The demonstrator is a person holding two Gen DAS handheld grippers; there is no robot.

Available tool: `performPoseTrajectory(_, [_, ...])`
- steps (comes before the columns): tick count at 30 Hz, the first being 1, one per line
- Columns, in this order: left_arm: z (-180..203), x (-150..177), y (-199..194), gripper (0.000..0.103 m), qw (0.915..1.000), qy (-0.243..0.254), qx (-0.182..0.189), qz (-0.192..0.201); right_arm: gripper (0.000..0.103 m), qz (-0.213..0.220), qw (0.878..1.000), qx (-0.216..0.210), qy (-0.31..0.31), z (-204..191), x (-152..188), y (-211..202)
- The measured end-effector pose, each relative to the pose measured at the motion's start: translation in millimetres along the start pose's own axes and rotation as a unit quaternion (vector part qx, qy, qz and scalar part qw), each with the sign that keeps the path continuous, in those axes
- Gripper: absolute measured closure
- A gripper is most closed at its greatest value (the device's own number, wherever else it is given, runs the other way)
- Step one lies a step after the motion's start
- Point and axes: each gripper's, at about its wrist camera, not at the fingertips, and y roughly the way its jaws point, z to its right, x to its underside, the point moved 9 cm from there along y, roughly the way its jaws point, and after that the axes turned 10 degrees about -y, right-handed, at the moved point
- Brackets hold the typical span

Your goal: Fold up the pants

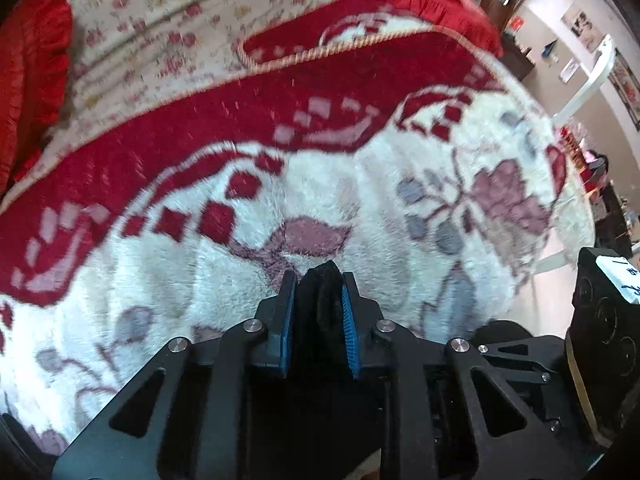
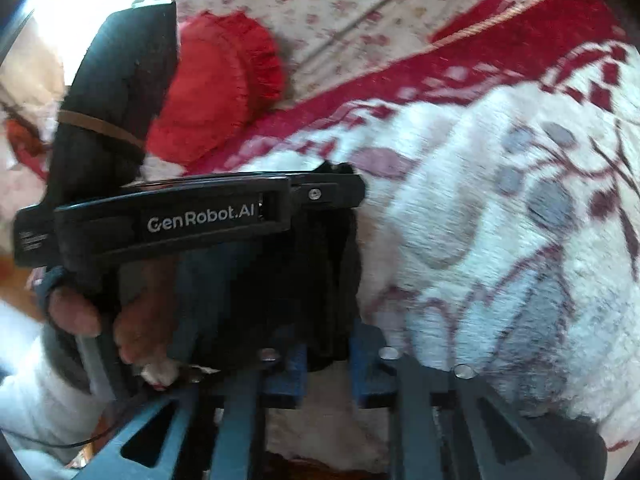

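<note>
Fluffy white blanket [image 1: 248, 280] with a deep red border and mauve flower motifs fills your working surface, and beyond its corded edge you've got a cream floral sheet [image 1: 168, 28] and a frilly red cushion [image 1: 36, 76] off to one side. Far right in the left wrist view, a slice of room shows: pale walls with pictures, a white chair frame [image 1: 588, 80], and a window up top.

Your left gripper [image 1: 319, 280] is clamped on a wad of black fabric, the pants [image 1: 320, 312], bunched tight between the blue pads [image 1: 349, 320] just above the blanket. From the right wrist view you see that same left gripper side-on [image 2: 320, 196], its "GenRobot.AI" arm crossing the frame, with your left hand [image 2: 132, 320] wrapped around the handle and the dark pants [image 2: 320, 272] hanging below its tip.

Your right gripper [image 2: 328, 376] sits low in its own view, blue pads [image 2: 366, 372] standing apart with the pants' dark fabric reaching down between them. Whether they're actually pinching it, you can't tell: motion blur smears that whole area. Most of the garment is hidden too, crumpled into one black mass, so legs and waistband can't be told apart. A dark shape with a tan strap [image 2: 120, 92] sits upper left, unclear.
</note>
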Motion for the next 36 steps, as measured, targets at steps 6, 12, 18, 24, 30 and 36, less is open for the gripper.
performPoseTrajectory(6, [-11,-5,-67,0.084,0.9982,-0.005,0.007,0.059,0.089,0.036,0.997,-0.022,-0.058,-53,-26,-25])
performPoseTrajectory(12, [-54,8,-146,0.085,0.9923,-0.033,-0.006,0.119,0.089,0.052,0.989,-0.076,-0.115,-128,-50,-24])
performPoseTrajectory(18, [-131,50,-184,0.085,0.9846,-0.089,-0.052,0.141,0.089,0.007,0.976,-0.127,-0.18,-209,-43,27])
performPoseTrajectory(24, [-214,102,-170,0.085,0.9717,-0.178,-0.101,0.117,0.086,-0.082,0.968,-0.143,-0.187,-242,-10,122])
performPoseTrajectory(30, [-241,126,-178,0.085,0.9595,-0.227,-0.113,0.123,0.063,-0.108,0.955,-0.216,-0.174,-265,2,119])
performPoseTrajectory(36, [-229,128,-206,0.085,0.9502,-0.237,-0.121,0.162,0.063,-0.023,0.978,-0.106,-0.178,-203,-44,66])
